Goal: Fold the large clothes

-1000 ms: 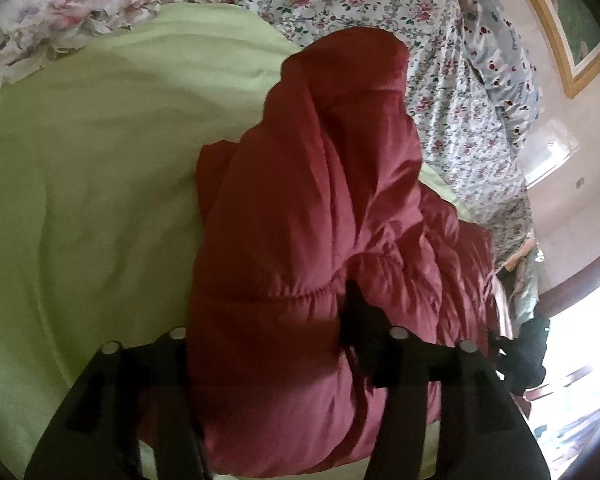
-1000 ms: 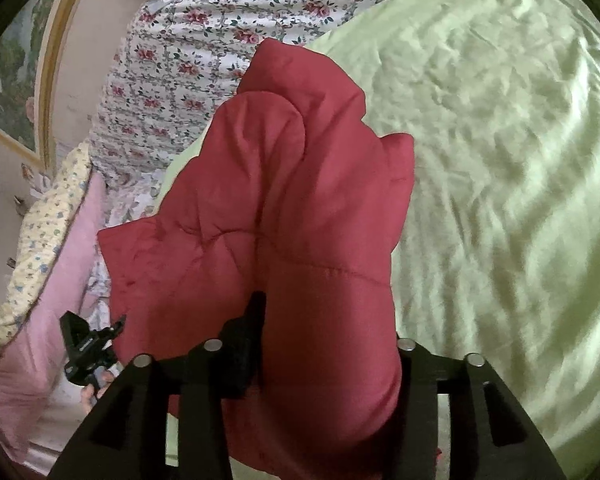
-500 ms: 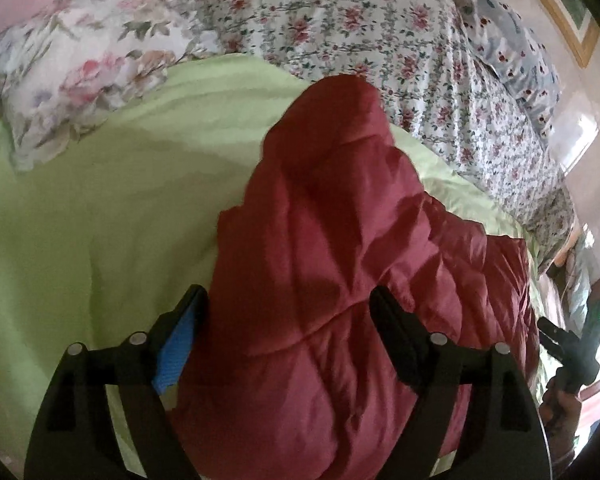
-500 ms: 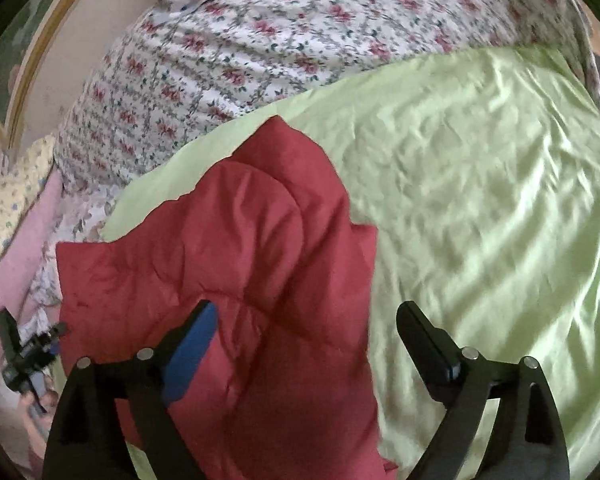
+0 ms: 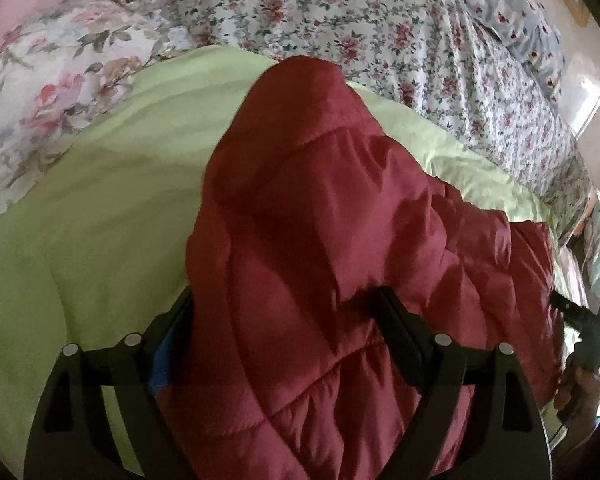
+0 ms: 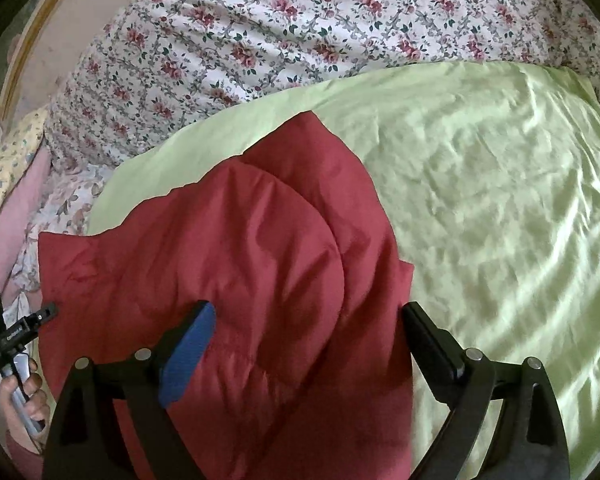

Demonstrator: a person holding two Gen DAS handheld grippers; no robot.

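On the bed [image 6: 500, 184], both grippers are hanging spread over the red quilted jacket [image 6: 240, 264].
Left gripper [image 5: 284, 320] and right gripper [image 6: 306, 330] are gripping nothing; better to be pinching matching edges next, folding evenly.

Red jacket [image 5: 340, 248]: quilted, puffy cloth with stitched seams; smooth, with a faint satin sheen on the creases.
Green sheet [image 6: 500, 184]: thin woven cloth, finely wrinkled; glossy highlights toward the right edge of the bed, matt and softer in the left wrist view [image 5: 100, 208].
Floral bedspread [image 6: 300, 32]: printed cotton-like cloth, matt, lightly rumpled along the far edge of the bed.
Floral pillow [image 5: 48, 92]: matt printed cloth, soft folds.
Left gripper [image 5: 284, 344]: matt black plastic fingers, small shiny metal screw heads, a blue pad inside one finger.
Right gripper [image 6: 306, 340]: the same matt black plastic, metal screws, smooth blue pad.
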